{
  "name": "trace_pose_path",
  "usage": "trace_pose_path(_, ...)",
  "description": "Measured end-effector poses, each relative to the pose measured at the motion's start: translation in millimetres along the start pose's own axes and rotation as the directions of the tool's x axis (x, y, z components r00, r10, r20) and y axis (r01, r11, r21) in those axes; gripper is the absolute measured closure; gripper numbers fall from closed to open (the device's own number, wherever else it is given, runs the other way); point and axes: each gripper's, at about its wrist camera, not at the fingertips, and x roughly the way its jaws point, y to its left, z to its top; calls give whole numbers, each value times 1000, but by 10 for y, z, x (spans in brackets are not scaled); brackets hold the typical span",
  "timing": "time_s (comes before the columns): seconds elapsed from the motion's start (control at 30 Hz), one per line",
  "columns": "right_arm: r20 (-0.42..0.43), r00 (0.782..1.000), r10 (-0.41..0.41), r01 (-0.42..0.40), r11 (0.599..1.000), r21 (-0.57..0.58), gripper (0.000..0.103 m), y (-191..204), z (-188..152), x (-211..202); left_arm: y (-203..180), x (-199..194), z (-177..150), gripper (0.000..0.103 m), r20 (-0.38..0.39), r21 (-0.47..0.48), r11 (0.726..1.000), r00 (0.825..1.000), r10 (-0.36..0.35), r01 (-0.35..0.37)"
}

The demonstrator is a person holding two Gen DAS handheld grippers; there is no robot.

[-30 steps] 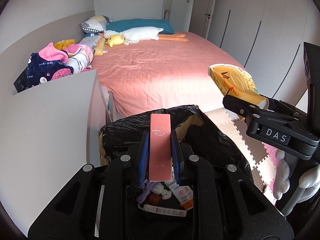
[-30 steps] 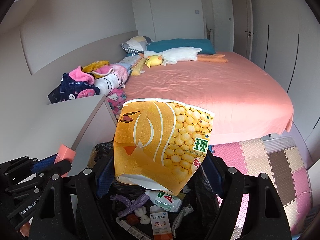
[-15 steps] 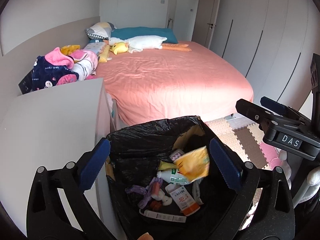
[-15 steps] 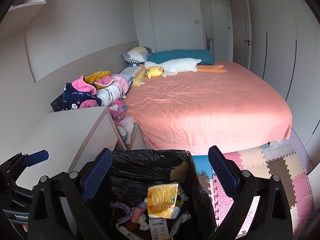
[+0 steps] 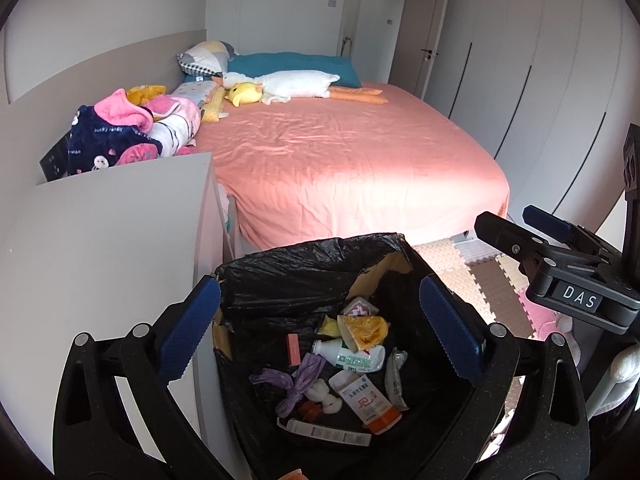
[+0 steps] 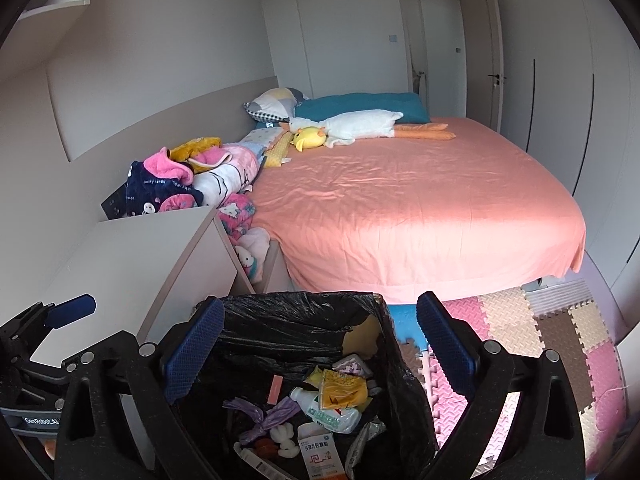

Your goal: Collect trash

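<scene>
Black plastic lines the trash bin [image 5: 304, 276], which sits directly below both tongs, hard against the white bedside cabinet [image 5: 108, 232] on its left side. The left gripper [image 5: 320, 336] and the right gripper [image 6: 320, 344] each hang over the bin's mouth with jaws spread wide and nothing between them. The trash lies at the bin's bottom: a pink box [image 5: 294, 350] with its long axis running away from the cameras, a yellow snack bag [image 5: 366, 330] atop a white bottle [image 5: 352, 356], a purple wrapper [image 5: 298, 380]. No loose trash shows on the cabinet top or the pink bed [image 6: 408, 208]. The foam floor mat [image 6: 540, 336] to the right offers open room; neither hand is clearly nearer.
</scene>
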Motion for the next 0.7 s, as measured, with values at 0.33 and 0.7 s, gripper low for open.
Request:
trace_pose_path(0.33,0,1000,-1,1,1000,-1,7,9,0,1,-12,-23,-3,6,5,18,1000,1000,4,-4)
trace_pose_path(0.7,-1,1000,0,0,1000,-2,7,9,-2,2,-69,-42,-11,7,11,47,999,1000,15,-16)
